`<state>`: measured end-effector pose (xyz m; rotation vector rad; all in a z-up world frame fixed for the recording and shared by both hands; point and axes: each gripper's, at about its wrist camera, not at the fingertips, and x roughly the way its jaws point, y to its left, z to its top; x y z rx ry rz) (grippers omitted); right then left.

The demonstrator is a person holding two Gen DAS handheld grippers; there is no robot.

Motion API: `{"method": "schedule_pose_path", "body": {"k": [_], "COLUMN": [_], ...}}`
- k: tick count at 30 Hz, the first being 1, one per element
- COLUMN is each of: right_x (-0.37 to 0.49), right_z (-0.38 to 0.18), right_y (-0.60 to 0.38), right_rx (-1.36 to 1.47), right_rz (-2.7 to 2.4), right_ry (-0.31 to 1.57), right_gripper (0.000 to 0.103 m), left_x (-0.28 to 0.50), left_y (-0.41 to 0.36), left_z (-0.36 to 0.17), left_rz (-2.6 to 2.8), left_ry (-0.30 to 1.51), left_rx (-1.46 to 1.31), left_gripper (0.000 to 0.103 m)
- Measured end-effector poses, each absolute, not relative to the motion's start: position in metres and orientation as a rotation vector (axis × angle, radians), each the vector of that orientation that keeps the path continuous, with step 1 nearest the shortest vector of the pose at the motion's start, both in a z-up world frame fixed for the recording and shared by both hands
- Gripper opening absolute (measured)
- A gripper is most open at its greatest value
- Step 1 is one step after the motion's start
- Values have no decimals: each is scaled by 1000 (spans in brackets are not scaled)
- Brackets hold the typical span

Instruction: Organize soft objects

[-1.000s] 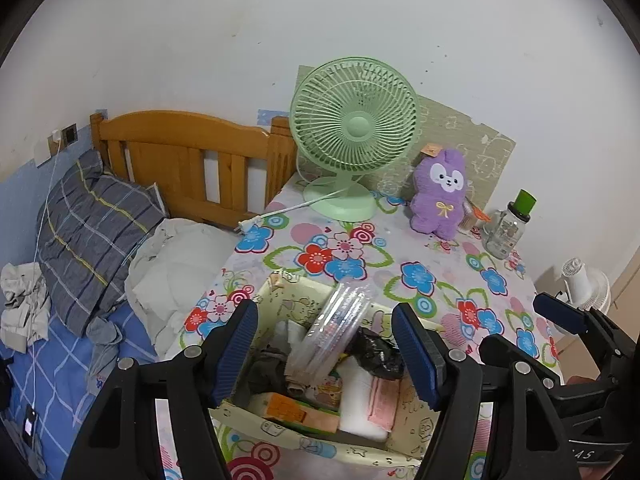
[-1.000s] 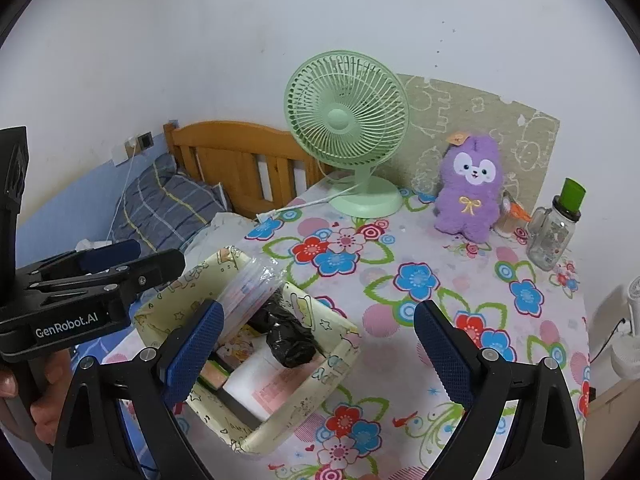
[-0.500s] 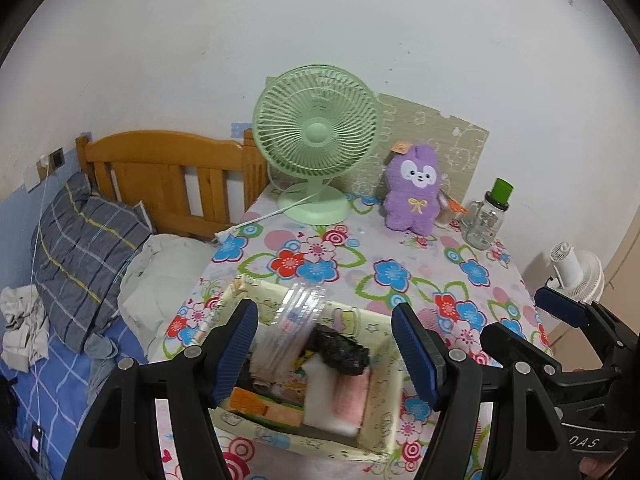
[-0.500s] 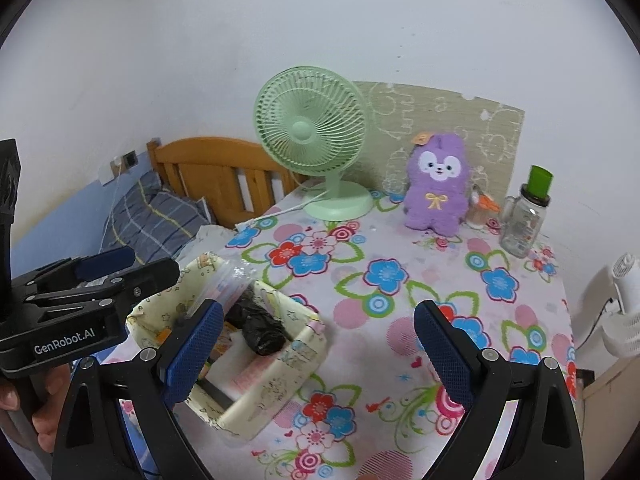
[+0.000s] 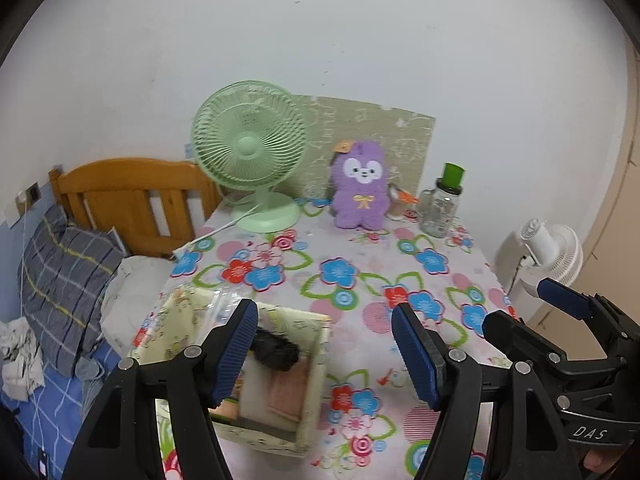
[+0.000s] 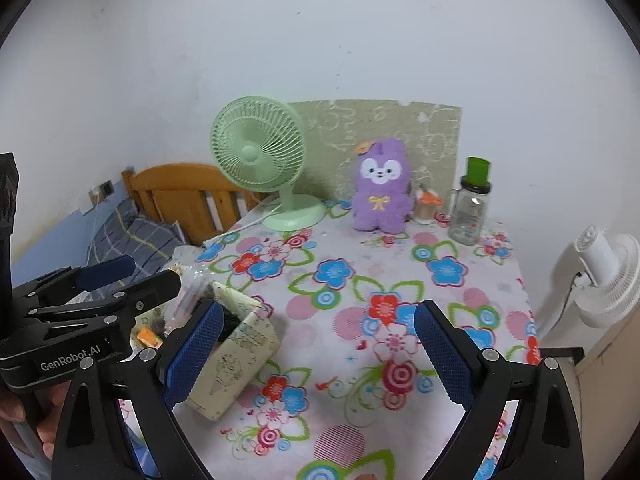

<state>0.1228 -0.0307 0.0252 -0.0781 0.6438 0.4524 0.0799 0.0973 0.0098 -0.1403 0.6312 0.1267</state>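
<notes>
Against the back panel, fluffy purple plush toy (image 5: pixel 360 188) stands upright

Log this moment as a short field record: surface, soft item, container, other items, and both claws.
surface: table with floral cloth
soft item: purple plush toy, upright at the back, beside the green fan
container: patterned fabric box, near front-left edge, filled with assorted items
other items: clear bottle with green cap, right of the plush
left claw: open, empty
right claw: open, empty
</notes>
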Motion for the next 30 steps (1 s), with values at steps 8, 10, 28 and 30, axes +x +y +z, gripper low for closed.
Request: {"method": "schedule_pose_path", "body": {"k": [8, 10, 28, 30], "right_x": [104, 100, 54, 51], "right_z": [35, 37, 47, 48], "right_y": [-77, -87, -150, -154], "right_rx": [-43, -31, 19, 22], "right_rz": [349, 326, 209, 199], "right_ry": [606, 598, 536, 529], "right_gripper": [100, 101, 103, 103], "left_x": [77, 76, 57, 56], "left_y": [56, 45, -13, -17], "left_z": [18, 20, 32, 32], "left_rz": [50, 34, -83, -83], "left_ry": [608, 598, 516, 516], "left_rx": [-96, -73, -26, -14], "left_gripper": [72, 75, 103, 103]}}
